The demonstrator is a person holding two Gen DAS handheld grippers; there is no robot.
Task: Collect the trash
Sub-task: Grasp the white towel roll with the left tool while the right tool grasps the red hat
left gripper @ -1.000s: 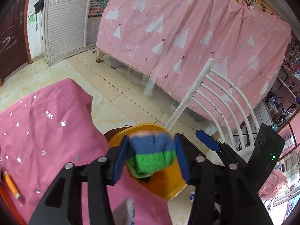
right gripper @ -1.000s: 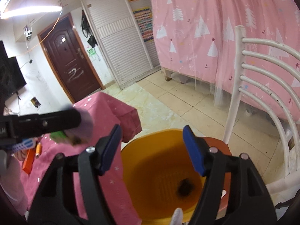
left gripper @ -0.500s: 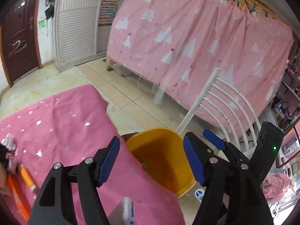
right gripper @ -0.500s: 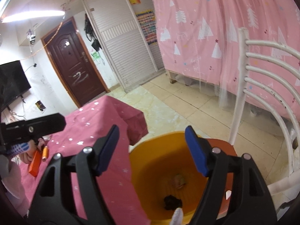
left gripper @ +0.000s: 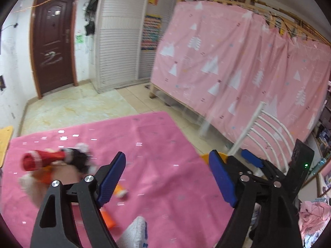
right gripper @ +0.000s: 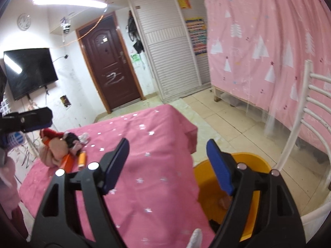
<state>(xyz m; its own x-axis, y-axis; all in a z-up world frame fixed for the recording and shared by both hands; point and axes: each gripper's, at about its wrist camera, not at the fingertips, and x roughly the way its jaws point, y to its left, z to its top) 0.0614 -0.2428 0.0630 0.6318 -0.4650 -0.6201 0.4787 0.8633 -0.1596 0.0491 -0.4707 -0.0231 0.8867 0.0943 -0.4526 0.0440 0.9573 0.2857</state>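
My left gripper (left gripper: 167, 175) hangs over the pink tablecloth (left gripper: 157, 144); its jaws are opening and nothing is between them. Left of it lies a blurred trash pile: a red cloth roll (left gripper: 41, 159), a black fuzzy scrap (left gripper: 79, 159) and an orange thread spool (left gripper: 120, 192). My right gripper (right gripper: 167, 163) is above the table's right edge beside the yellow bin (right gripper: 250, 162), its jaws also opening and empty. Small scraps (right gripper: 224, 201) lie in the bin's bottom. In the right wrist view the trash pile (right gripper: 58, 144), the orange spool (right gripper: 82, 158) and the left gripper (right gripper: 31, 119) show at the far left.
A white slatted chair (right gripper: 306, 111) stands just behind the bin. A pink curtained bed frame (left gripper: 238, 66) fills the right side, with a tiled floor (left gripper: 72, 105) and a brown door (right gripper: 109, 62) beyond. A white glove fingertip (left gripper: 136, 231) shows at the bottom.
The left gripper let go of a blue and green bundle over the bin, then swung left over the table toward the pile. The right gripper turned left off the bin. Both jaws widened.
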